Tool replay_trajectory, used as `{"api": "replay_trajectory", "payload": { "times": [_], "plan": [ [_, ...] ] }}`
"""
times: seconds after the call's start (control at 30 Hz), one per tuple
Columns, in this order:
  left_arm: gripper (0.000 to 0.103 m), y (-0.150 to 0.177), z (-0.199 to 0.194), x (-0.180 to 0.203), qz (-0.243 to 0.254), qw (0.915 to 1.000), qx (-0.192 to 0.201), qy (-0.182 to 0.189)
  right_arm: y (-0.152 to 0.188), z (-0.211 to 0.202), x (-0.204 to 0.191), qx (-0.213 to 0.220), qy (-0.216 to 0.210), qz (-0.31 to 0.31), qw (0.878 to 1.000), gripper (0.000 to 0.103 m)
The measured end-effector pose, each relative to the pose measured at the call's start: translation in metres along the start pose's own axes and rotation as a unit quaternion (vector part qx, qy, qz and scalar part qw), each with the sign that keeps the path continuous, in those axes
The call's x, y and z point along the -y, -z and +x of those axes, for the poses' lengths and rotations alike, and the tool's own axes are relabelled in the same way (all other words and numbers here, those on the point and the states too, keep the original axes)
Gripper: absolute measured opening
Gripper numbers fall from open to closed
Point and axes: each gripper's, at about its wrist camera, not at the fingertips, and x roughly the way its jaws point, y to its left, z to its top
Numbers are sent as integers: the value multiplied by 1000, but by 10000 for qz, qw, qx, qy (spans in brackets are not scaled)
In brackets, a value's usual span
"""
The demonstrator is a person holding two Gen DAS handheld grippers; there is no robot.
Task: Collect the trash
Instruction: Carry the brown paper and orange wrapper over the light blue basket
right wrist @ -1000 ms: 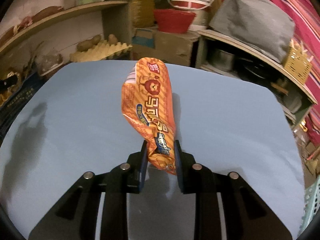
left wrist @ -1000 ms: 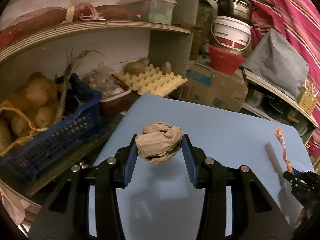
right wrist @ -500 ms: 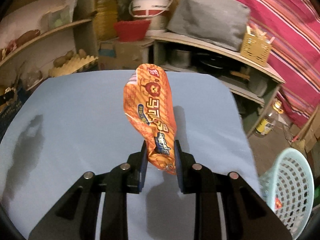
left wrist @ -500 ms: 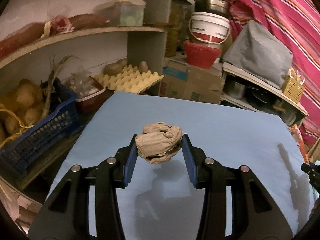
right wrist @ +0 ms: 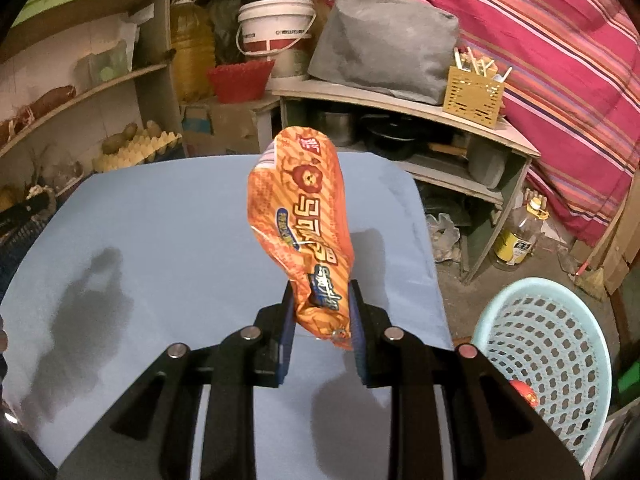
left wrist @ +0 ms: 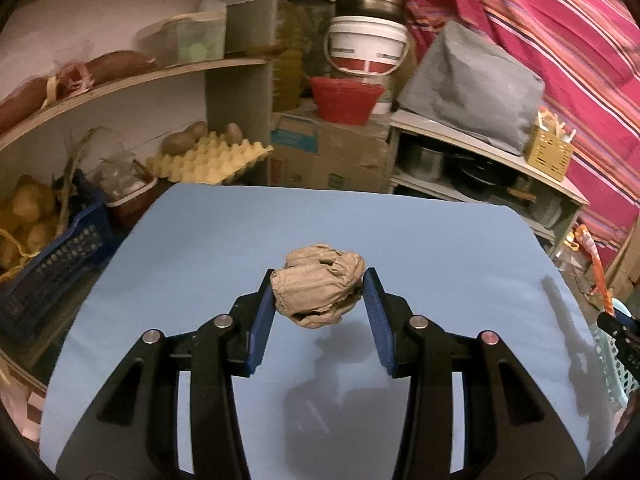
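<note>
My left gripper [left wrist: 319, 295] is shut on a crumpled brown paper ball [left wrist: 318, 286], held clear above the light blue table [left wrist: 440, 248]. An orange snack wrapper [right wrist: 304, 224] stands up from my right gripper [right wrist: 320, 304], whose blue pads pinch its lower end. In the left wrist view the wrapper [left wrist: 596, 268] and the right gripper's tip show at the far right edge. A pale turquoise mesh basket [right wrist: 548, 356] sits on the floor past the table's right edge, with a small red item [right wrist: 520, 392] inside.
Shelves on the left hold a yellow egg tray [left wrist: 208, 160], a blue crate [left wrist: 52, 264] with potatoes and a small tub. Behind the table stand cardboard boxes [left wrist: 332, 160], a red bowl [left wrist: 346, 98], a white bucket [left wrist: 366, 48] and a low shelf with pots. A bottle [right wrist: 518, 232] stands on the floor.
Both grippers have swung to the right with their loads still held. The shelves slid left in both views, and the turquoise basket came into the right wrist view.
</note>
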Motion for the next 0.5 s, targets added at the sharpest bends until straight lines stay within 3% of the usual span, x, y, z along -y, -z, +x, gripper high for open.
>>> {"api": "replay_trajectory", "payload": {
  "times": [0.5],
  "plan": [
    [42,15,-16,132,755,9950,-21,656,19,-43,104,240,146,776,9966,25]
  ]
}}
